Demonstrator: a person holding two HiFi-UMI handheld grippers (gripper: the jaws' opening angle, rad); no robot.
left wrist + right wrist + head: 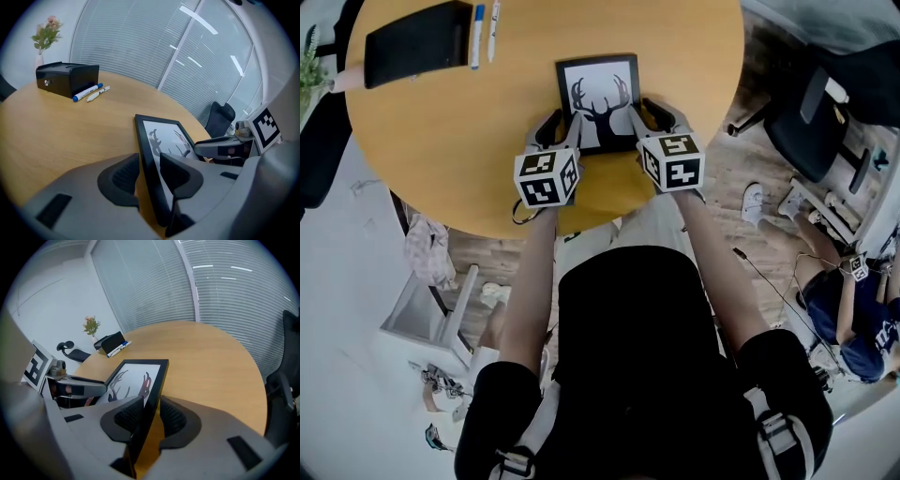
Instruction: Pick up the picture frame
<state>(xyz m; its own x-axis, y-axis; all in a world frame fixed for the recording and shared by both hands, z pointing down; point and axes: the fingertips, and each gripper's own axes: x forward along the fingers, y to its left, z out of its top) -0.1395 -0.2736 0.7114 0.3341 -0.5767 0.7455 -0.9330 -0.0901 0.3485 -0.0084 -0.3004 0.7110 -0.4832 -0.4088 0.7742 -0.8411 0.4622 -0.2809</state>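
Overhead, found the picture frame (598, 101) lying on the counter (441, 141), left gripper (564, 122) and right gripper (658, 112) at its near corners. Along the left fingers (123, 176), saw the frame's edge clamped between them. Along the right fingers (176, 420), saw the opposite edge pinched likewise, deer print (133, 383) just past the fingertips.
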